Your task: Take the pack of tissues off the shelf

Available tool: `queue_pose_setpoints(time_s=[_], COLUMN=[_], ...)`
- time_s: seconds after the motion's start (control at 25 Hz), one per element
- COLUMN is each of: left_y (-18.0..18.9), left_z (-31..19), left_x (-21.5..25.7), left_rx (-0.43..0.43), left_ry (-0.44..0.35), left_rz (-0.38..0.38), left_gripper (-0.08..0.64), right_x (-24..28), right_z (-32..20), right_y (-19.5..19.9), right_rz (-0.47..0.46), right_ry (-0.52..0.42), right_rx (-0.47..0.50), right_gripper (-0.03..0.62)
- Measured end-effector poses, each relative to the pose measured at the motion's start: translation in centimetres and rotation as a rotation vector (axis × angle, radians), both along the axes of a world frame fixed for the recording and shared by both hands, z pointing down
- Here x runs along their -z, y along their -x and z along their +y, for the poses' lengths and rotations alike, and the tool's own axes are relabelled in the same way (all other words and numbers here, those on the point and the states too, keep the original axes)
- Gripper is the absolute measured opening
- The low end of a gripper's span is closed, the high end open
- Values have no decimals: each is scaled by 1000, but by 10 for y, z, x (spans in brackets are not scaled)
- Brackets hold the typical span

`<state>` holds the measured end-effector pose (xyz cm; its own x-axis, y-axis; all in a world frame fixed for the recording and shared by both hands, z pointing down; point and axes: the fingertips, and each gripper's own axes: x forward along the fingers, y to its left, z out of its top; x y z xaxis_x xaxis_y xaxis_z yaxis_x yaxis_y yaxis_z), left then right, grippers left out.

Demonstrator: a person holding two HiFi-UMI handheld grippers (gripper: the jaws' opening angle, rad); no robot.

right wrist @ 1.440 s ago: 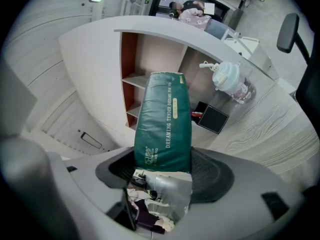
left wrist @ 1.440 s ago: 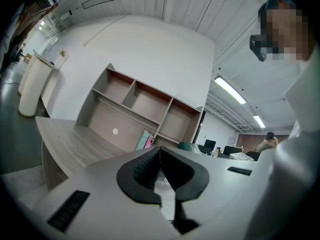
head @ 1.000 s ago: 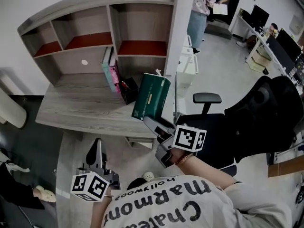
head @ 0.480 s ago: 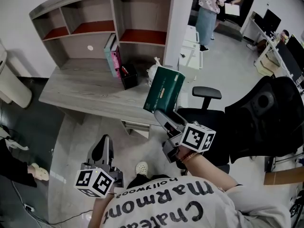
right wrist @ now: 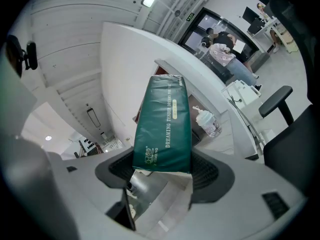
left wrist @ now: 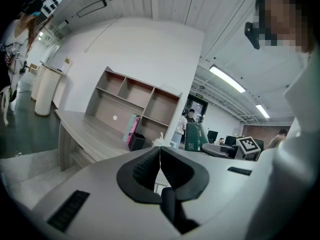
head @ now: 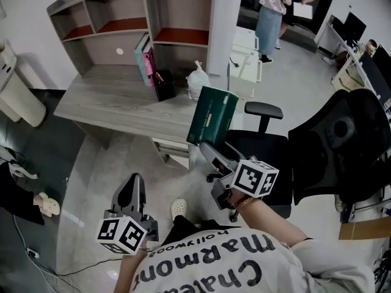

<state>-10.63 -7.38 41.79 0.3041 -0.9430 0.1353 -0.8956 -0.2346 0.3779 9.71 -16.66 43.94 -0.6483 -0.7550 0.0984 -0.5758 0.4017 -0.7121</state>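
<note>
Tissue pack (right wrist: 162, 126) is clamped by its near end in my right tongs (right wrist: 162, 168), long axis pointing straight ahead of them, clear of the shelf (head: 181, 36); left tongs (left wrist: 159, 165) closed, empty, farther off.

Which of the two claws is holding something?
The right claw, clamped on the dark green rectangular plastic pack of tissues; the left claw is shut and empty.

Books (head: 145, 63) lean beside a black box (head: 164, 85), near a white bag (head: 197, 81).
</note>
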Motion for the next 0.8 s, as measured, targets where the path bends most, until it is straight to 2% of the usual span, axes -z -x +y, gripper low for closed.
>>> queue_pose_setpoints(time_s=[0.36,0.56,0.8], left_y=[-5,-6,-6], left_z=[34,42,45], left_x=[-18,-22,-23], left_rx=[15,17,22], left_ry=[13,23,24], left_rz=[-12,-13,-18], left_gripper=[17,17,17], right_x=[-30,-38,-39], right_z=[35,42,45], right_y=[-17,-19,-16], right_rz=[28,28,47], right_ry=[24,49,34], right_rx=[-10,-9,7], right_gripper=[334,334,334])
